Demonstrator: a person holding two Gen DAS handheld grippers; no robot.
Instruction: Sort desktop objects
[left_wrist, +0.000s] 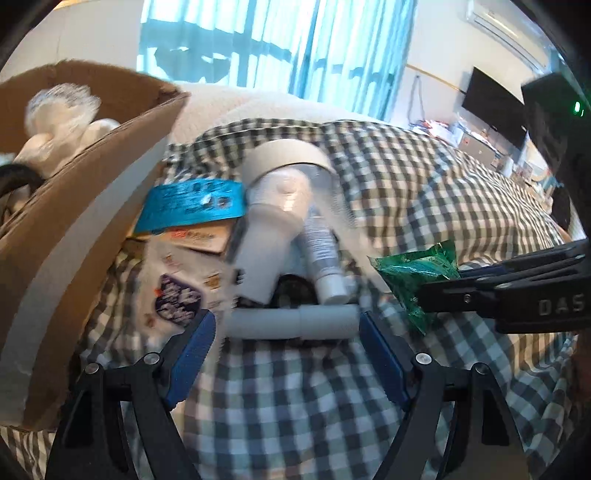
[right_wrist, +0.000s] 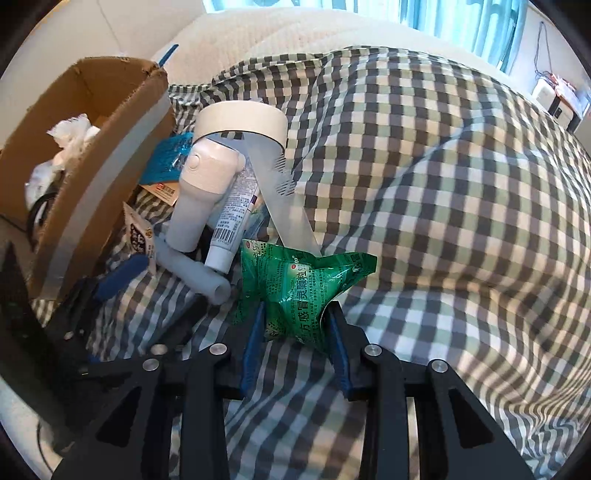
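The right claw (right_wrist: 295, 325) is narrowed onto a green packet (right_wrist: 306, 284), whose lower part is pinched between the two blue pads; the packet is crumpled and puffed, printed with white characters, and rests on the checked bedcover (right_wrist: 424, 184). In the left wrist view the same packet (left_wrist: 417, 273) is seen at three o'clock, gripped by the black fingers of the right claw entering from the right edge.

The left claw (left_wrist: 286, 332) is spread wide, and nothing is pressed by its pads. A grey tube (left_wrist: 291, 321) lies crosswise between the fingertips; whether it is touched cannot be told.

At twelve o'clock from the grey tube a pile is seen: a white hair dryer (left_wrist: 266, 236), a white squeeze tube (left_wrist: 325, 258) and a roll of tape (left_wrist: 288, 155). A blue packet (left_wrist: 192, 203) lies at ten o'clock, beside a cardboard box (left_wrist: 74, 206) holding crumpled white paper (left_wrist: 62, 110).
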